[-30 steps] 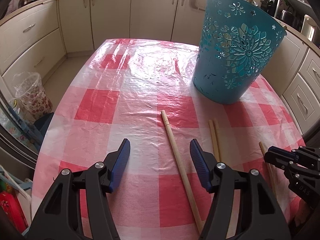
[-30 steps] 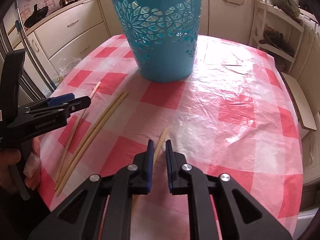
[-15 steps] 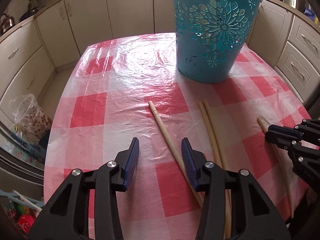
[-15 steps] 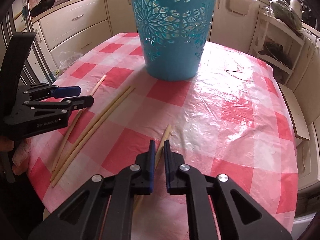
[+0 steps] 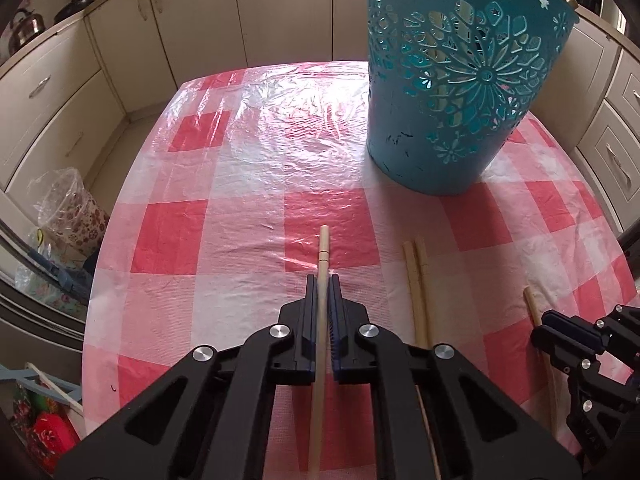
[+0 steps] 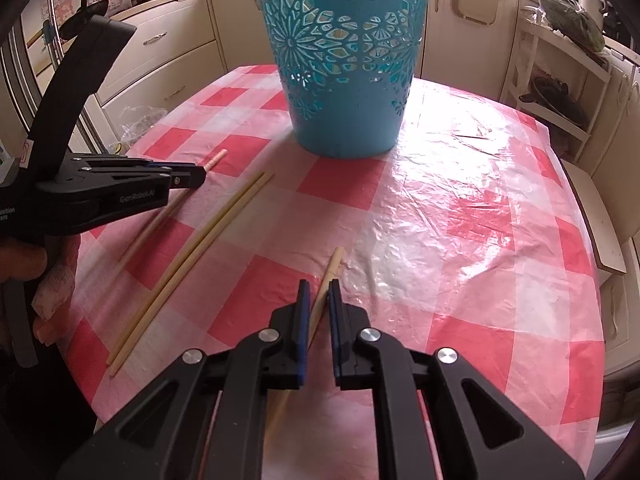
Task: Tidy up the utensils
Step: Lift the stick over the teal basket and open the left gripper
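Kitchen, cream cabinets point(image 5: 100, 92) around a table under a red-and-white checked plastic cloth point(image 5: 240, 184). Teal cut-out bin point(image 5: 460, 92) stood upright at the far side, cloth around it bare. Left wrist view showed the left gripper point(image 5: 323, 280) angled steeply down, jaws just closed and pinching one chopstick point(image 5: 323, 248) lengthwise, tip sticking out past the pads. Chopstick pair point(image 5: 416, 280) lay side by side just right of it, on the cloth. Only the right wrist view showed a hand point(image 6: 24, 256) on the left gripper's handle, plus open cloth to the right edge. Right gripper point(image 6: 318, 286) pointed down, jaws nearly together around a fourth chopstick point(image 6: 334, 262); pad contact unclear.
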`<state>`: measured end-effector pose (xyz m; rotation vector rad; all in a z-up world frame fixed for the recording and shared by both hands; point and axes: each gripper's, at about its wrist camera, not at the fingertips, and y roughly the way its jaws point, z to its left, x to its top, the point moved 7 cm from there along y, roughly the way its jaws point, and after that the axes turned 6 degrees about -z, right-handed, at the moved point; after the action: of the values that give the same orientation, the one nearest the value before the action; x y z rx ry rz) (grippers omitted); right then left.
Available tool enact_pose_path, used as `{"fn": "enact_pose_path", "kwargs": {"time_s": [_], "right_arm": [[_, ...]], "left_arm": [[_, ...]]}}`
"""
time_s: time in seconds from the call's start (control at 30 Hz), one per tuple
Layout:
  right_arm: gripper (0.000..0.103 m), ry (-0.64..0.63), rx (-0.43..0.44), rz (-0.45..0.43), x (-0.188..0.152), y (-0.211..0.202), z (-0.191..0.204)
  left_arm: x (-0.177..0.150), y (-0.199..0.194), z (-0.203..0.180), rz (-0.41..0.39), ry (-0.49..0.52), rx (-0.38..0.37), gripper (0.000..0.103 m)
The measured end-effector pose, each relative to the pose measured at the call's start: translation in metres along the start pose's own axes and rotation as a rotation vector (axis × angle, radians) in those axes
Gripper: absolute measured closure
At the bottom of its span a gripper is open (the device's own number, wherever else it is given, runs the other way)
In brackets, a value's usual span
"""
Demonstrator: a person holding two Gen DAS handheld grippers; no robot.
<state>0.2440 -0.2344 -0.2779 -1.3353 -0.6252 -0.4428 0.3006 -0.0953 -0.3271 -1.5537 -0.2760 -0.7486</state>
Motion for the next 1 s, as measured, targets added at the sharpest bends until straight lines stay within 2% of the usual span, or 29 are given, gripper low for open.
{"fn": "enact_pose_path", "kwargs": {"time_s": [0.2, 0.33, 0.5, 0.63, 0.77, 0.93, 1.0], "right_arm": [[0.093, 0.009, -0.002, -0.004, 0.000, 0.000, 0.000], [0.086, 0.003, -0.003, -0.013, 0.000, 0.000, 0.002], [0.070, -0.032, -0.009, -0.025, 0.001, 0.002, 0.012], [0.068, -0.030, -0.013, -0.027, 0.001, 0.003, 0.011], [0.067, -0.035, -0.014, -0.028, 0.001, 0.004, 0.012], [0.063, -0.045, -0.010, -0.029, 0.001, 0.004, 0.015], [0.061, -0.040, -0.001, -0.030, 0.001, 0.005, 0.014]], "left_arm": [[-0.007, -0.007, 0.009, -0.031, -0.091, -0.067, 0.098], [0.007, -0.041, 0.022, -0.137, -0.220, -0.164, 0.098], [0.050, -0.102, 0.027, -0.330, -0.286, -0.270, 0.098], [0.092, -0.138, 0.024, -0.468, -0.311, -0.336, 0.098], [0.136, -0.159, 0.014, -0.569, -0.321, -0.383, 0.098], [0.196, -0.175, 0.006, -0.705, -0.338, -0.358, 0.098], [0.217, -0.173, 0.000, -0.736, -0.350, -0.344, 0.098]]}}
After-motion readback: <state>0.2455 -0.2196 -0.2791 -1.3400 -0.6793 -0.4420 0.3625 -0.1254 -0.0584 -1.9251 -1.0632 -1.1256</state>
